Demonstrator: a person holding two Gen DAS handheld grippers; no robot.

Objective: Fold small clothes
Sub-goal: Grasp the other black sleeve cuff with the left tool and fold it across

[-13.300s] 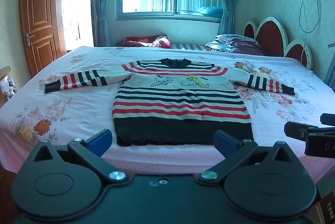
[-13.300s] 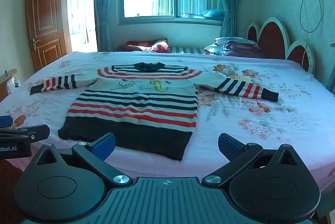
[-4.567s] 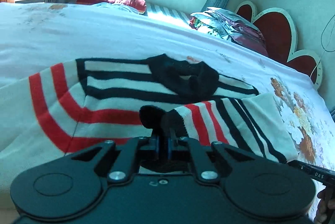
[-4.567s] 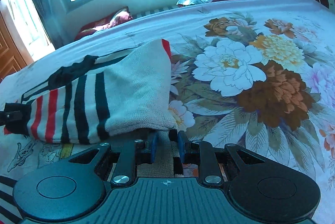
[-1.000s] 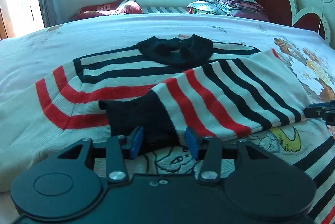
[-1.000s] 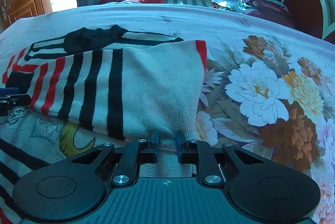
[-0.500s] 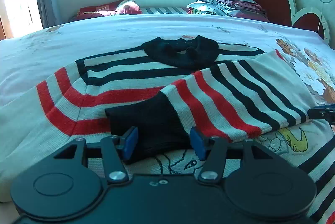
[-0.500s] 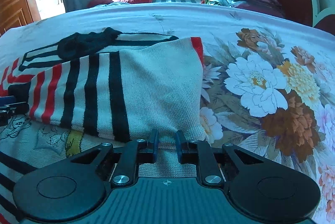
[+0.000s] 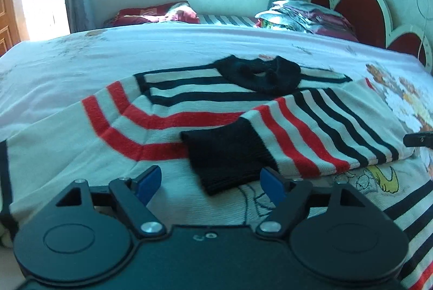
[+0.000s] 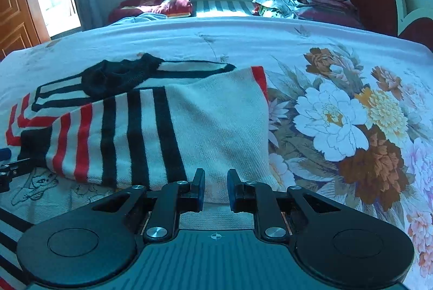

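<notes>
Between the spread blue pads of the left gripper (image 9: 209, 183), jaws just opening, lies the released black cuff (image 9: 224, 154); its sleeve (image 9: 311, 127) runs rightward across the sweater (image 9: 167, 111) on the bed (image 9: 162, 46). Right gripper (image 10: 215, 189) stands narrowly parted; whether it pinches the fold cannot be told.

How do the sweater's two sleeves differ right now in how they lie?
The right sleeve is folded across the sweater's chest, its black cuff lying near the middle; the left sleeve is spread out sideways on the bed. The right sleeve covers part of the cartoon print; the left sleeve covers none of it. Both show red and dark stripes on cream knit.
</notes>
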